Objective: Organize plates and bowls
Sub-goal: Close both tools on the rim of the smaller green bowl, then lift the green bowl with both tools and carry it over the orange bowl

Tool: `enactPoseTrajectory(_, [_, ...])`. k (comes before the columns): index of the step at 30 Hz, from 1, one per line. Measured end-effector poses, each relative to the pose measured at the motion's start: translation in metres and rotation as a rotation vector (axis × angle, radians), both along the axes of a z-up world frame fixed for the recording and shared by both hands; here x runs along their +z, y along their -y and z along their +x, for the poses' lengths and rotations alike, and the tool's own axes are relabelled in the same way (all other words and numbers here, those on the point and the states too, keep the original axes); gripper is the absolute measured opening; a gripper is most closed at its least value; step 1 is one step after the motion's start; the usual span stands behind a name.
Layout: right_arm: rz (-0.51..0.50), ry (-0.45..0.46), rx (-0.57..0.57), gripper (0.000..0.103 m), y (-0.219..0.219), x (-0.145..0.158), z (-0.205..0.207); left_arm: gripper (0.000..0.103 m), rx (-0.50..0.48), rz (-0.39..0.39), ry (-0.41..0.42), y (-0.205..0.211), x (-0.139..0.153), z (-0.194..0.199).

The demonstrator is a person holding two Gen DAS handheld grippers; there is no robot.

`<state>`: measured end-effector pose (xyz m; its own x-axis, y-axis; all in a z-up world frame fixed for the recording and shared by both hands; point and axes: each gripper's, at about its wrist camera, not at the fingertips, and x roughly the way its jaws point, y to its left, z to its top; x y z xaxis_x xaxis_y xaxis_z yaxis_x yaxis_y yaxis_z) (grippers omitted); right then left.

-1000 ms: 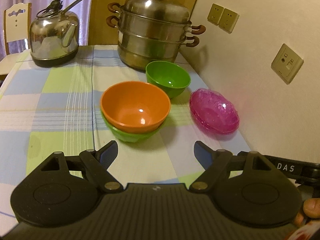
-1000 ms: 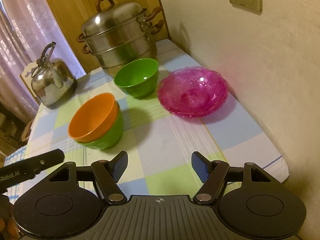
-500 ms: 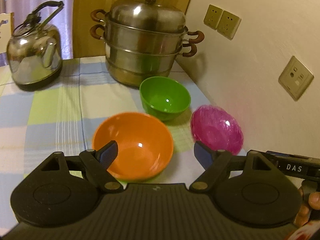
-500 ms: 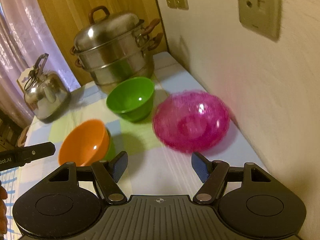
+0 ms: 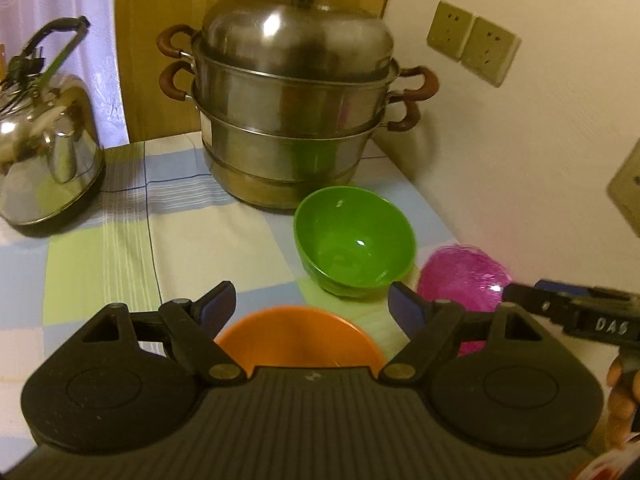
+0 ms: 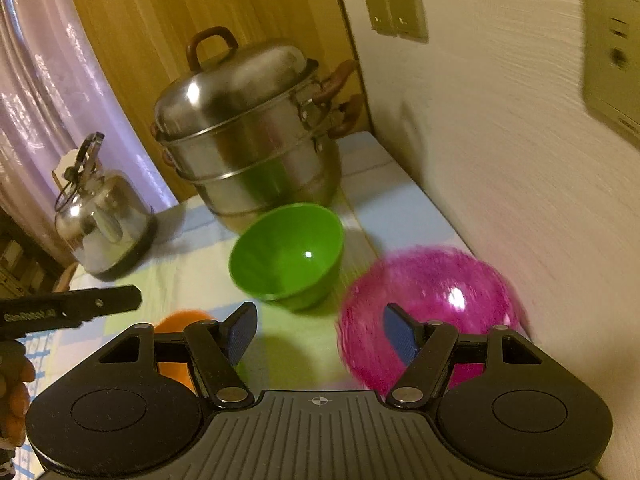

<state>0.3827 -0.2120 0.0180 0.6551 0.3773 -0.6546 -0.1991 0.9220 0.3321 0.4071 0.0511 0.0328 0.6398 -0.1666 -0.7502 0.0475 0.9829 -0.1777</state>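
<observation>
A green bowl stands on the checked cloth in front of the steamer; it also shows in the right wrist view. An orange bowl lies just under my open left gripper, between its fingers. A stack of pink glass plates sits by the wall. In the right wrist view the pink plates are blurred, close under my open right gripper, whose right finger crosses their left edge. The orange bowl shows partly at the left.
A steel two-tier steamer pot stands at the back by the wall. A steel kettle stands at the back left. The wall with sockets runs along the table's right edge. The other gripper's arm reaches in at the right.
Both grippers have moved forward and lower toward the bowls. The orange bowl has slid under the left gripper. The pink plates now fill the space under the right gripper. Both jaws stay open.
</observation>
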Motion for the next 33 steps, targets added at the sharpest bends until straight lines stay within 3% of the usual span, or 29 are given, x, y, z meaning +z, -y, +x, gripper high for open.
enactPoseTrajectory(8, [0.006,-0.059,0.023,0.069,-0.011,-0.018,0.068,0.070,-0.024,0.021,-0.084,0.002,-0.032,0.065])
enactPoseTrajectory(17, [-0.024,-0.145,0.041,0.051,-0.024,-0.055,0.127,0.059,-0.038,0.009,-0.156,0.004,-0.069,0.118])
enactPoseTrajectory(19, [-0.029,-0.161,0.044,0.049,-0.026,-0.064,0.137,0.048,-0.039,-0.007,-0.170,0.004,-0.077,0.127])
enactPoseTrajectory(22, [-0.041,-0.167,0.055,0.044,-0.029,-0.074,0.147,0.040,-0.033,-0.035,-0.187,0.003,-0.087,0.138])
enactPoseTrajectory(26, [-0.063,-0.187,0.069,0.029,-0.033,-0.085,0.158,0.031,-0.046,-0.056,-0.203,0.006,-0.098,0.146])
enactPoseTrajectory(28, [-0.062,-0.198,0.069,0.023,-0.034,-0.090,0.161,0.022,-0.047,-0.050,-0.203,0.007,-0.102,0.149])
enactPoseTrajectory(33, [-0.065,-0.211,0.084,0.013,-0.038,-0.098,0.166,0.012,-0.057,-0.042,-0.210,0.010,-0.107,0.151])
